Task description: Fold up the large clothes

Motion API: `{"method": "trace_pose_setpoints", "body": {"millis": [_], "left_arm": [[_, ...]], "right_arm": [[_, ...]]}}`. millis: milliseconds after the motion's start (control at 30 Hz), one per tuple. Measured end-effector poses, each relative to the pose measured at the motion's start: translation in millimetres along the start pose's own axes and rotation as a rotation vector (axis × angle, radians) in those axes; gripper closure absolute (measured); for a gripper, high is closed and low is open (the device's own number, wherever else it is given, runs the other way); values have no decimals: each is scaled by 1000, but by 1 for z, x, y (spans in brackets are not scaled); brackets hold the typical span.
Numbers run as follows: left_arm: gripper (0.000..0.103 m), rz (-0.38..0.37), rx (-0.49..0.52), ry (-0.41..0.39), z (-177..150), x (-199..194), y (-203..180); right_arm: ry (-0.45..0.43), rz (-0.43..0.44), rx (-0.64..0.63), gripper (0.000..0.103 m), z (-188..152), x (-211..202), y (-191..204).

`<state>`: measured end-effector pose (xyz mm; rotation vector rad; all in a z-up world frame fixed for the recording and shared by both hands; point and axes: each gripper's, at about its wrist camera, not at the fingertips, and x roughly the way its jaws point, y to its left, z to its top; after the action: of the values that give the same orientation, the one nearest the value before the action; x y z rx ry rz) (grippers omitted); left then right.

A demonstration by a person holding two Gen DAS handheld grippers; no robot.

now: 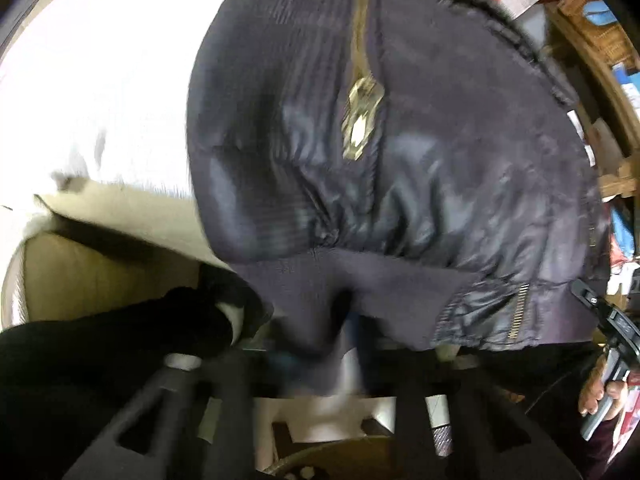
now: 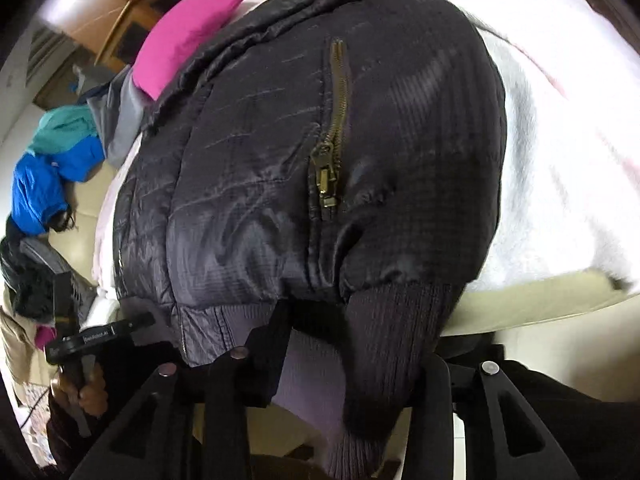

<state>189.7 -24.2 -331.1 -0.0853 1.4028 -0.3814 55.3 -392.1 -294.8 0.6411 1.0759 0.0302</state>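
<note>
A dark navy puffer jacket with a brass pocket zipper lies puffed up on a white blanket. Its ribbed hem hangs toward me at the bottom of the left wrist view. My left gripper is shut on that hem, which is bunched between the fingers. In the right wrist view the same jacket fills the frame. My right gripper is shut on a thick fold of ribbed knit at the lower edge. The fingertips of both grippers are hidden by cloth.
The white blanket covers a beige couch. A pink cushion and a blue and teal garment lie at the far left. A hand holds the other gripper's handle. Cluttered wooden shelves stand at the right.
</note>
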Motion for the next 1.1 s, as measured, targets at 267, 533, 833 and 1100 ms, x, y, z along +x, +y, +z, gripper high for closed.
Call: {"method": "trace_pose_setpoints", "body": {"millis": [267, 533, 833, 1100], "left_arm": [[95, -197, 60, -179, 21, -94, -18], [94, -254, 88, -385, 141, -168, -31], [94, -196, 41, -490, 342, -112, -50], [94, -60, 10, -431, 458, -7, -60]], "right_arm": [[-228, 53, -170, 89, 27, -78, 44], [-470, 132, -133, 89, 135, -106, 58], [-585, 13, -80, 89, 332, -37, 73], [-602, -157, -8, 89, 451, 50, 34]]}}
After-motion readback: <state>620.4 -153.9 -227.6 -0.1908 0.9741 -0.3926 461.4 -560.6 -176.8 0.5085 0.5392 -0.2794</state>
